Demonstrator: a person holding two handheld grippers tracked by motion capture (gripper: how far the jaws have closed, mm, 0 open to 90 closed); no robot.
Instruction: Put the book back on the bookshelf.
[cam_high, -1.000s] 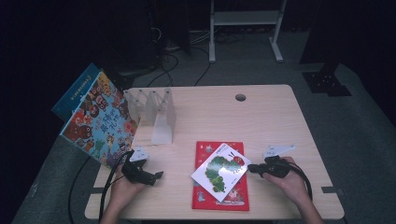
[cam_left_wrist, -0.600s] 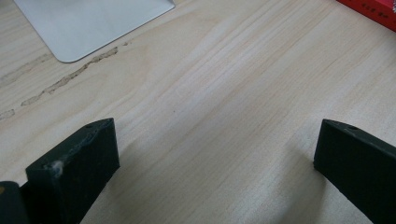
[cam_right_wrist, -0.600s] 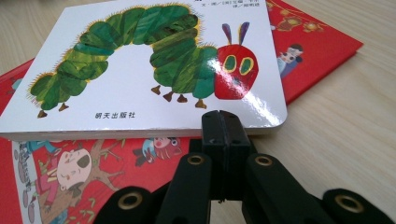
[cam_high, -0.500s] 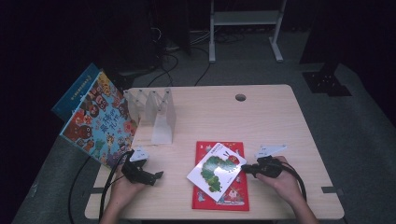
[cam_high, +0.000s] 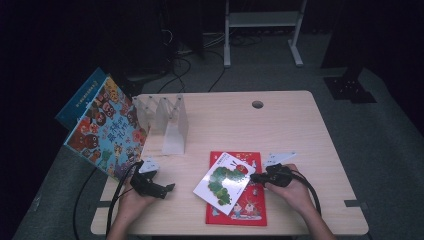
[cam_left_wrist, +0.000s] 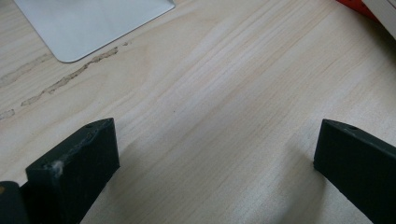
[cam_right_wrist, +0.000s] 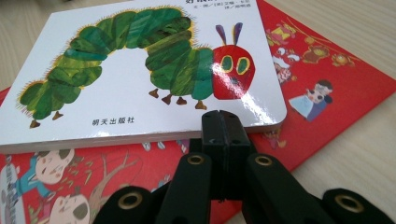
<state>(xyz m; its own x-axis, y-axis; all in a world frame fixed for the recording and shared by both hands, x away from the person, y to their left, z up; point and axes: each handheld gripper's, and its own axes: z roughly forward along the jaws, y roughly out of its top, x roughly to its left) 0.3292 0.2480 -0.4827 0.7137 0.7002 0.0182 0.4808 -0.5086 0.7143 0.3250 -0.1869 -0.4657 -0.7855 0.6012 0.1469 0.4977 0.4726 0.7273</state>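
Sliding leftward since the earlier frames, the right gripper (cam_high: 256, 176) has nudged the caterpillar book (cam_high: 222, 182) askew over the red book (cam_high: 245, 204). Its jaws are pressed fully together, holding nothing, tips right against the caterpillar book's near edge. Risk from here, I'd say: the closed tip rides under that edge or skids over the glossy cover, and the book spins off instead of sliding. Right hand lies low, gripper nearly level. Left gripper (cam_high: 162, 190) rests on the table (cam_left_wrist: 224, 107), jaws wide apart, empty
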